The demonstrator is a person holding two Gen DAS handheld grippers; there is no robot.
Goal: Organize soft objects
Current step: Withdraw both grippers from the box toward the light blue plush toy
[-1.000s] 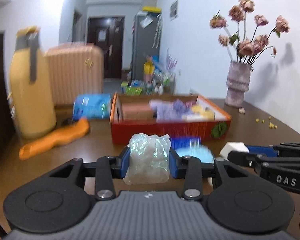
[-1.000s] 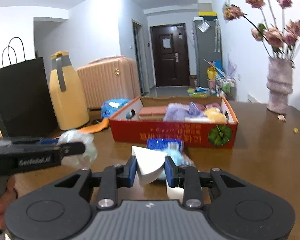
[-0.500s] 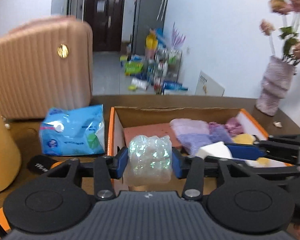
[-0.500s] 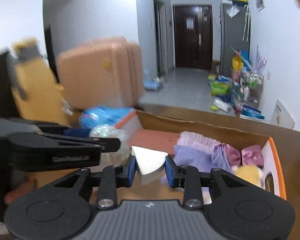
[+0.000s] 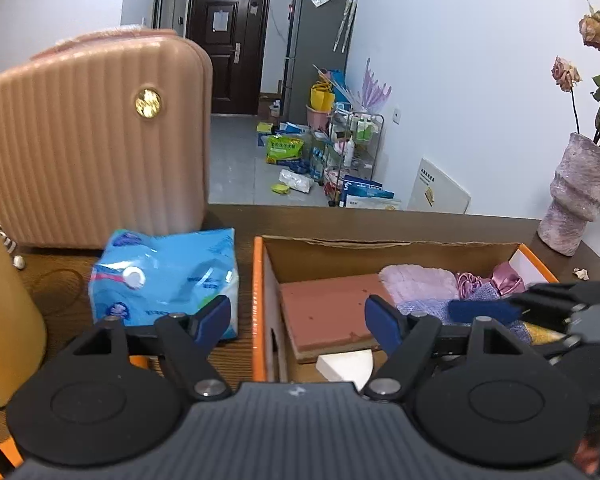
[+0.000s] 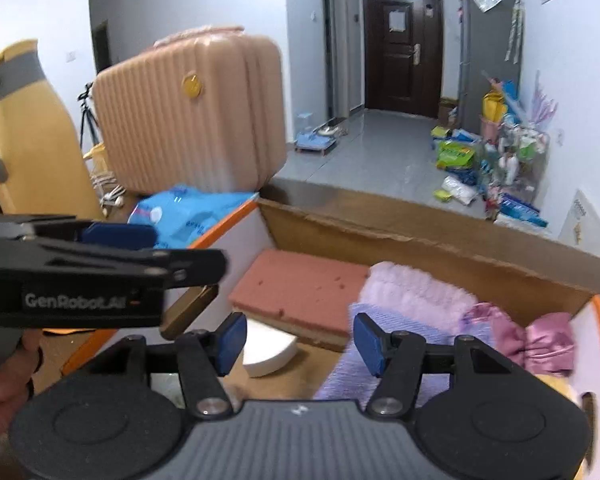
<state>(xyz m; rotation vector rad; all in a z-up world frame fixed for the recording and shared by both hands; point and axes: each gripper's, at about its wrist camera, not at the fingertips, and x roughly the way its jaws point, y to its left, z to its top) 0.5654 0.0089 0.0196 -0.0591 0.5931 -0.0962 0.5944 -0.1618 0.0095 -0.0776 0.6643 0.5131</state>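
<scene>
An orange-rimmed cardboard box [image 5: 258,292] [image 6: 432,240] holds a red-brown sponge [image 5: 324,312] [image 6: 300,288], lilac and purple cloths [image 5: 416,280] [image 6: 412,292], a pink bow [image 6: 540,340] and a white wedge-shaped sponge [image 5: 346,364] [image 6: 268,354]. My left gripper [image 5: 298,322] is open and empty over the box's left end. My right gripper [image 6: 296,338] is open and empty above the box, with the white wedge just below it. The clear-wrapped soft bundle is out of sight.
A blue tissue pack [image 5: 164,276] lies left of the box. A yellow jug [image 6: 24,136] and a pink suitcase [image 5: 96,140] stand at the left. A vase of dried flowers [image 5: 576,196] stands at the right.
Both grippers have opened over the box. The white wedge has left the right gripper and lies in the box. The clear-wrapped bundle has left the left gripper.
</scene>
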